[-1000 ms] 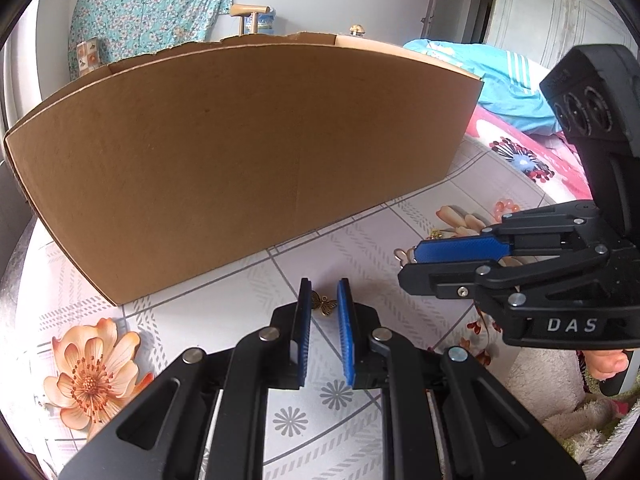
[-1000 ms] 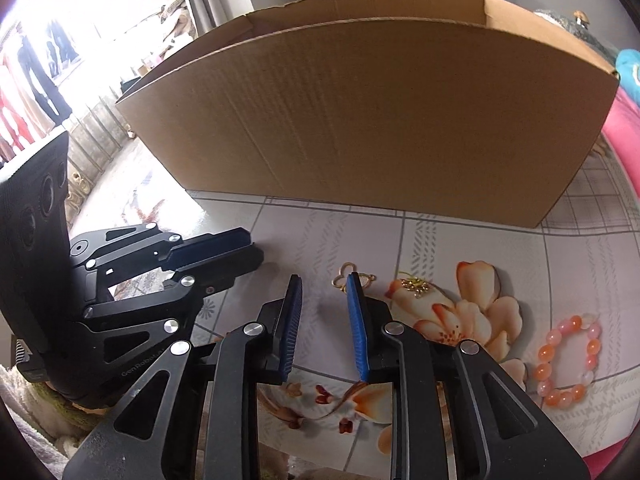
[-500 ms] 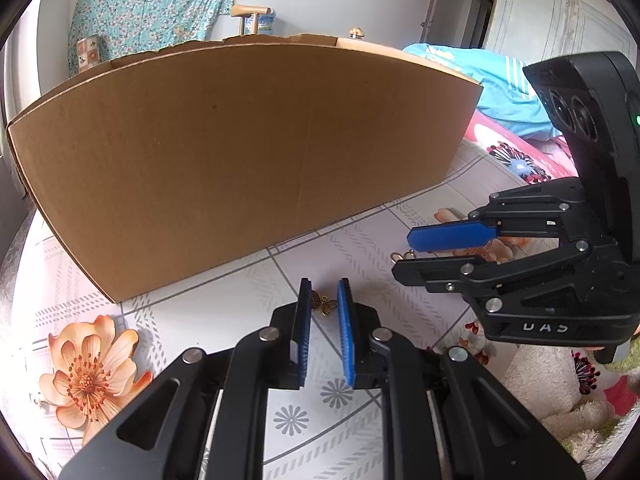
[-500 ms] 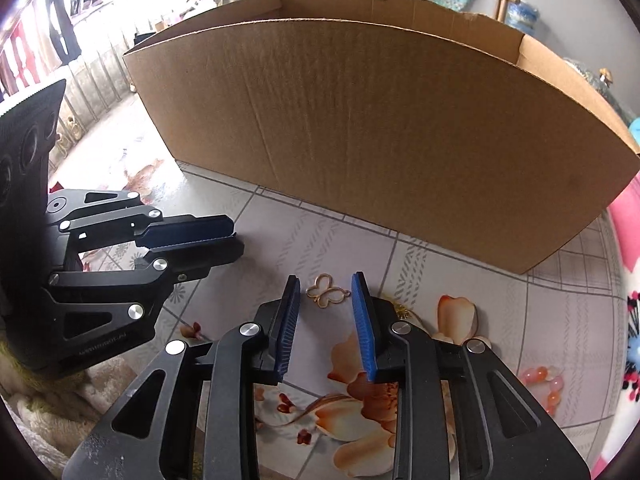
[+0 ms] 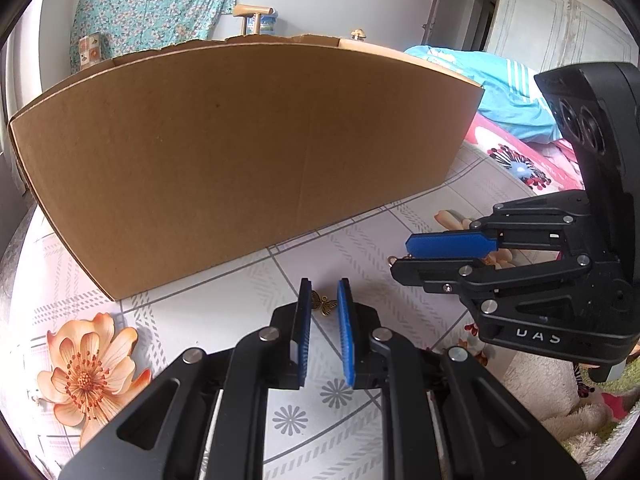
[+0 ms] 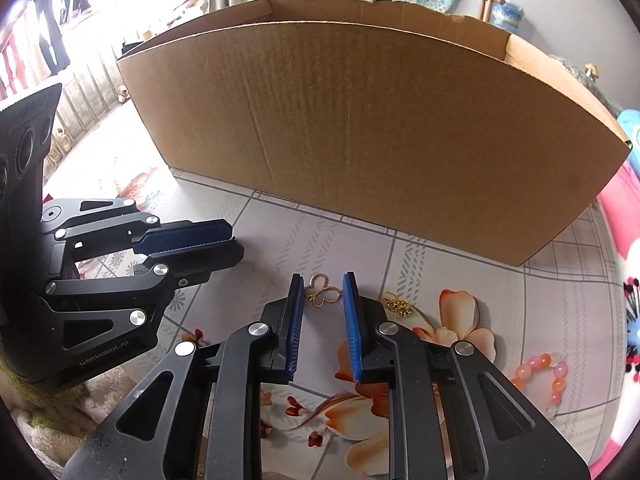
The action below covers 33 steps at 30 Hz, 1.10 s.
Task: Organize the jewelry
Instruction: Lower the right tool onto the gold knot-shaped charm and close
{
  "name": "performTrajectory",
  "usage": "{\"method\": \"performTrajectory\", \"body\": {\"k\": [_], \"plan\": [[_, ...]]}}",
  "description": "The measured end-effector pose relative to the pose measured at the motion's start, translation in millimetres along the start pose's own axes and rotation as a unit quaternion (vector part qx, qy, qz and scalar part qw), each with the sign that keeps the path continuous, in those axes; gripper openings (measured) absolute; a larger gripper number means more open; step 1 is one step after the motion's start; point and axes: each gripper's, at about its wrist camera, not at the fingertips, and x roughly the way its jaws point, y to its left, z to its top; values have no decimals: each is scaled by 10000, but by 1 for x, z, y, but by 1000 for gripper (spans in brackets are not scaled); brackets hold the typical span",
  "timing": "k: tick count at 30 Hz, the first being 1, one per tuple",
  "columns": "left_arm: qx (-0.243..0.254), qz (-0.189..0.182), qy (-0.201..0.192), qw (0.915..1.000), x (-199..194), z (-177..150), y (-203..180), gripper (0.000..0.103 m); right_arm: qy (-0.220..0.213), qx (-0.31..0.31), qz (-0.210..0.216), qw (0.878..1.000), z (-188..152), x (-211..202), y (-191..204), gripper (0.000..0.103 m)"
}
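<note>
My left gripper (image 5: 324, 286) is shut on a small bronze butterfly charm (image 5: 323, 303), pinched at the tips of its blue pads just above the tablecloth. My right gripper (image 6: 322, 280) has a gold open-wire butterfly charm (image 6: 323, 295) between its pad tips. Its jaws are closing and the wings touch both pads. In the left wrist view the right gripper (image 5: 400, 259) shows side-on, with a gold loop poking out at its tip. Side-on at the left of the right wrist view, the left gripper (image 6: 237, 243) hides its charm.
A large open cardboard box (image 6: 380, 140) stands close behind both grippers. A small gold trinket (image 6: 397, 306) and a pink-orange bead bracelet (image 6: 540, 376) lie on the floral tablecloth (image 5: 200, 320) to the right. A fluffy cloth (image 5: 560, 408) lies at the near edge.
The right gripper rolled and crept forward until the gold butterfly, first ahead of its tips, sat between them. Its jaws widened, then narrowed onto it. The left gripper stayed still.
</note>
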Motion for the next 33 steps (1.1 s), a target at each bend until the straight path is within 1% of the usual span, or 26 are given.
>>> {"method": "performTrajectory", "body": {"k": [1,2,4,6,8,10,11,13,14,16,20,22,24,26,30,33], "plan": [[0,-1,0,10000,0,0,0,13,-11,19,-1,10000,1,0,-2,6],[3,0,-2,10000,0,0,0,13,-2,50,31,10000,1,-5,-5,2],[-3,-7,-4,10000,0,0,0,13,20,129,114,9998,2,-4,-11,2],[-8,-17,-5,10000,0,0,0,13,35,150,102,9998,2,-8,-12,2],[-17,-22,-4,10000,-1,0,1,13,19,188,172,9997,3,-12,-14,6],[-10,-15,-7,10000,-1,0,1,13,-30,190,179,9997,3,-18,-14,8],[-10,-16,-7,10000,-1,0,1,13,-37,177,185,9997,4,-21,-15,15],[-10,-23,-6,10000,-1,1,1,13,-72,92,125,9999,3,-22,-14,25],[-4,-23,-4,10000,-1,0,1,13,-84,15,70,9999,3,-24,-15,28],[13,-16,-4,10000,-1,0,1,13,-44,-124,46,9999,4,-24,-15,31],[53,-11,2,10000,0,1,-1,13,69,-424,145,9990,9,-24,-15,31],[53,-11,3,10000,0,1,-1,13,198,-529,124,9983,14,-22,-17,31],[43,-8,3,10000,0,1,-1,13,372,-563,248,9974,15,-18,-19,32],[30,-12,1,10000,0,1,-1,13,462,-681,214,9964,17,-18,-16,32],[25,-14,1,10000,1,0,0,13,698,-597,225,9955,25,-15,-19,29],[21,-18,-1,10000,1,1,-1,13,823,-647,183,9943,31,-12,-18,28]]}}
